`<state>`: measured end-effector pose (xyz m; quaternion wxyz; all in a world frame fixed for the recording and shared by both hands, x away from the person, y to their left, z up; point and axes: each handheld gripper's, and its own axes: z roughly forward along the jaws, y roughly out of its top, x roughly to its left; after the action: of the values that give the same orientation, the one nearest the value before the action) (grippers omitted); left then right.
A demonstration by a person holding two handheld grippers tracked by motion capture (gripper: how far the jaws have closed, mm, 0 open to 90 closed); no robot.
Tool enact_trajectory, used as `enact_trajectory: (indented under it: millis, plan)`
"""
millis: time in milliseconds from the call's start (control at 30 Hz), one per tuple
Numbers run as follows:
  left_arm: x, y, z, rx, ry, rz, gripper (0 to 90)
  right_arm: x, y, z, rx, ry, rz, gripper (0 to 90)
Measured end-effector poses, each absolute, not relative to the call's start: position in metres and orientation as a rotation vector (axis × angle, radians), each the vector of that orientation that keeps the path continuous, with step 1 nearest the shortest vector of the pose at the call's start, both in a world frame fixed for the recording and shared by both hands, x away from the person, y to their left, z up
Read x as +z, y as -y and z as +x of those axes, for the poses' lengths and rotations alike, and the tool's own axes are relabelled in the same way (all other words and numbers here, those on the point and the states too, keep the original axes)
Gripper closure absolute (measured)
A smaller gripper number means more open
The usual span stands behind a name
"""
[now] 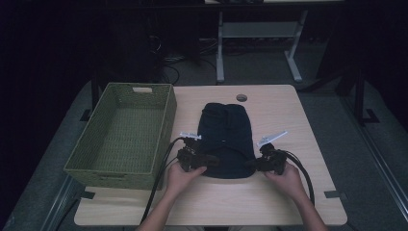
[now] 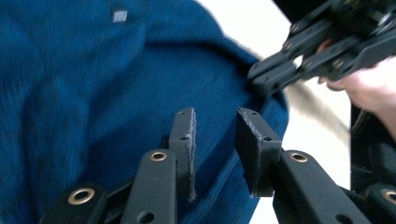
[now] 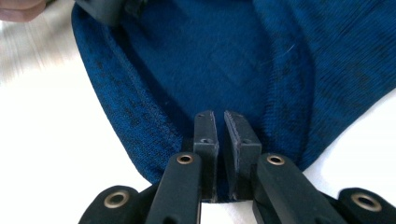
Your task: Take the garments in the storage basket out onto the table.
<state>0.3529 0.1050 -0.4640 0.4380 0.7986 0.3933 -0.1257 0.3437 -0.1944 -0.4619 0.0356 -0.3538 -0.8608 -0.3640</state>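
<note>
Here a folded blue sweater (image 1: 226, 139) lies in the middle of the high view, on a pale table (image 1: 288, 202), with a green woven basket (image 1: 96, 168) standing just to its left, apart from the cloth. The basket sits close by, probably so that the sweater can go into it once it is lifted or folded again. The person's hands come in from the bottom of the frame and meet the sweater's near edge at its two lower corners, one on each side, likely so that the cloth can be raised evenly without sagging.

The right gripper (image 3: 219, 119) has its jaws nearly together at the lower centre of the right gripper view, pinching the sweater's ribbed hem between them; the blue knit spreads upward beyond the tips. The left gripper (image 2: 215, 116) stands at a narrow gap in the lower middle of the left gripper view. Its jaws hang over the sweater's edge with cloth showing between them, but the pads do not appear to press on it yet. The right gripper shows again in that view's upper right, at the hem.
</note>
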Motion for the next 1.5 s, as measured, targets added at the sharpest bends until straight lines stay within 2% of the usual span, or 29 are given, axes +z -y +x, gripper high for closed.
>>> enact_trajectory:
  millis: [333, 567, 833, 933, 1033, 1267, 1500]
  plan:
    - [-0.473, -0.107, 0.325, -0.361, -0.979, 2.051, 67.3, -0.467, 0.2, 0.32, -1.097, 2.645, -1.019, 82.1]
    - [-0.48, -0.112, 0.292, -0.421, -0.957, 1.995, 67.6, -0.466, 0.2, 0.291, -1.089, 2.655, -0.979, 81.5]
    - [-0.478, -0.115, 0.274, -0.452, -0.905, 1.984, 67.0, -0.467, 0.201, 0.268, -1.106, 2.648, -0.942, 79.3]
    - [-0.467, -0.115, 0.276, -0.435, -0.882, 1.957, 65.9, -0.46, 0.203, 0.269, -1.127, 2.634, -0.938, 73.5]
    - [-0.455, -0.117, 0.285, -0.371, -0.886, 1.929, 65.1, -0.447, 0.206, 0.275, -1.203, 2.615, -0.98, 72.5]
    - [-0.449, -0.123, 0.315, -0.282, -0.977, 1.828, 66.7, -0.43, 0.205, 0.306, -1.249, 2.623, -1.093, 80.7]
    - [-0.466, -0.115, 0.326, -0.249, -1.096, 1.872, 66.6, -0.454, 0.2, 0.333, -1.127, 2.601, -1.144, 82.8]
